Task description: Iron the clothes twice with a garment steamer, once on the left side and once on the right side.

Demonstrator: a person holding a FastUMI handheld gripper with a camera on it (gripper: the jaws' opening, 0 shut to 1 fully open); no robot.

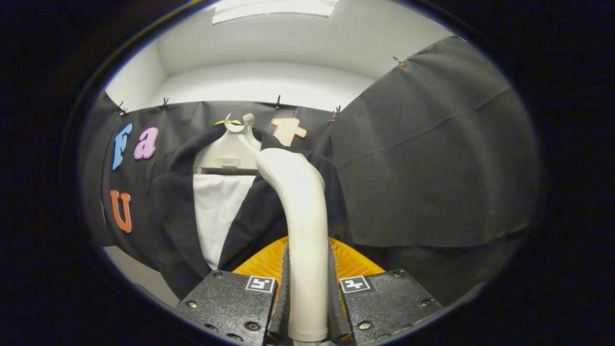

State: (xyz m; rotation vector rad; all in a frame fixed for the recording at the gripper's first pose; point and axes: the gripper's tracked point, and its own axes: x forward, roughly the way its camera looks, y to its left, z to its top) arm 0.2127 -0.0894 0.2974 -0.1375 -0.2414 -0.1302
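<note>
Steamer handle (303,226), cream-white and smooth, stands upright between the two fingers of the claw (307,307) and rises well beyond them, bending at its top toward the hanging clothes. Both black fingers (230,302) press against its sides, their ribbed inner pads closed tight on the lower part of the handle, so the claw is nearly closed with only the handle's width between them. Each finger carries a small square black-and-white marker (354,284) near its inner edge. Just behind the handle, between it and the fingers, an orange ribbed part (353,263) fans out to both sides; what it belongs to cannot be told.

Beyond the handle hangs a dark jacket (175,211) on a pale plastic hanger (229,151), whose hook (239,123) curls over the top of the booth's black cloth wall (432,158). The jacket's front hangs open, showing a white garment (216,211) underneath, just to the side of the handle. The bent top of the handle lies in front of the jacket's lapel and shoulder; whether it touches the fabric cannot be told.

Above the cloth wall runs a white wall (269,81), and higher up a ceiling light (274,7) glows.
</note>
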